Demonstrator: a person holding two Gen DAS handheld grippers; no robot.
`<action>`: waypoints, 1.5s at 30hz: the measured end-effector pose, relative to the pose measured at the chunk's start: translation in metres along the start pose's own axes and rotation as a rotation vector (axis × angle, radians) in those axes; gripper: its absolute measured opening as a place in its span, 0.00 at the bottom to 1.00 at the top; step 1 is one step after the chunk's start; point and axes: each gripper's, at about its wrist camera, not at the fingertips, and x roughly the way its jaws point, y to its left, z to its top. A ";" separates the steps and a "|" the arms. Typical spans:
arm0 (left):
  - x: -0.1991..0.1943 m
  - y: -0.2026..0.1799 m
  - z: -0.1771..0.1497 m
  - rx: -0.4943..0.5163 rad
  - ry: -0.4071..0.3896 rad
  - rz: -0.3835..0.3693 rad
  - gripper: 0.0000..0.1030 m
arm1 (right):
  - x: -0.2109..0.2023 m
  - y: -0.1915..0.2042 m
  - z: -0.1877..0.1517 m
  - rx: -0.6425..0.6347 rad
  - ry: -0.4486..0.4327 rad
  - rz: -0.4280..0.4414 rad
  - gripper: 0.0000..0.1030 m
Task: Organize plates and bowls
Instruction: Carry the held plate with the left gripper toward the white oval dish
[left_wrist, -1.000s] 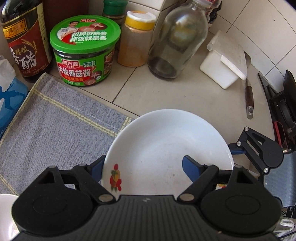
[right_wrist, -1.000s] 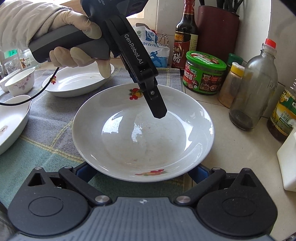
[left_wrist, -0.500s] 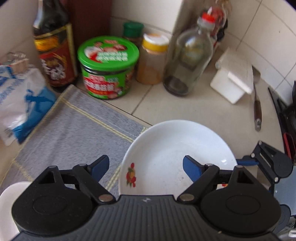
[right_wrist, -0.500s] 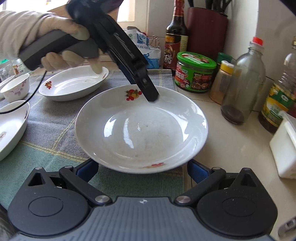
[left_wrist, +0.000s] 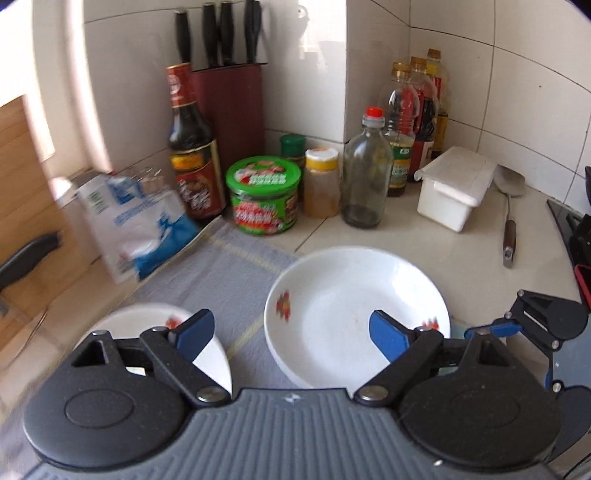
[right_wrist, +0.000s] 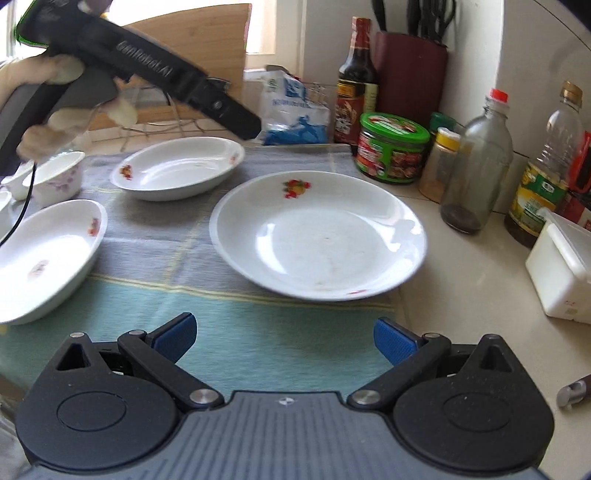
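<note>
Plates and bowls are spread over the cloth (right_wrist: 155, 236) in front of you, and neither gripper has one. Your right gripper (right_wrist: 284, 338) is spread wide and holds nothing; it hangs over the green end of the cloth, just short of the big round plate (right_wrist: 317, 236), which sits partly off the cloth's right edge onto the table (right_wrist: 469, 295). Your left gripper (left_wrist: 291, 332) is just as wide and just as empty, raised above the cloth between that plate and an oval dish (right_wrist: 177, 166). A second oval dish (right_wrist: 48, 254) lies at the left, and a small flowered bowl (right_wrist: 55, 177) stands behind it, near your left hand (right_wrist: 59, 96). Every dish looks empty; the big plate shows only faint smears. You seem to be between picks: one plate set down, the next not chosen. A sensible next move is to close on the rim of an oval dish and stack like with like, keeping the lift level so the glazed rim doesn't slip. Along the wall stand a green-lidded jar (right_wrist: 391, 147), a nearly empty glass bottle (right_wrist: 476, 162) and a white box (right_wrist: 565, 266), so keep your swing clear of them.
</note>
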 end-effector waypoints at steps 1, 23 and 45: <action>-0.007 -0.003 -0.007 -0.011 0.001 0.005 0.88 | -0.002 0.005 -0.001 -0.004 -0.002 0.010 1.00; -0.124 0.014 -0.134 -0.273 0.045 0.255 0.89 | -0.002 0.128 -0.013 -0.198 0.053 0.221 1.00; -0.118 0.058 -0.150 -0.387 0.166 0.233 0.88 | 0.027 0.159 -0.009 -0.345 -0.018 0.399 1.00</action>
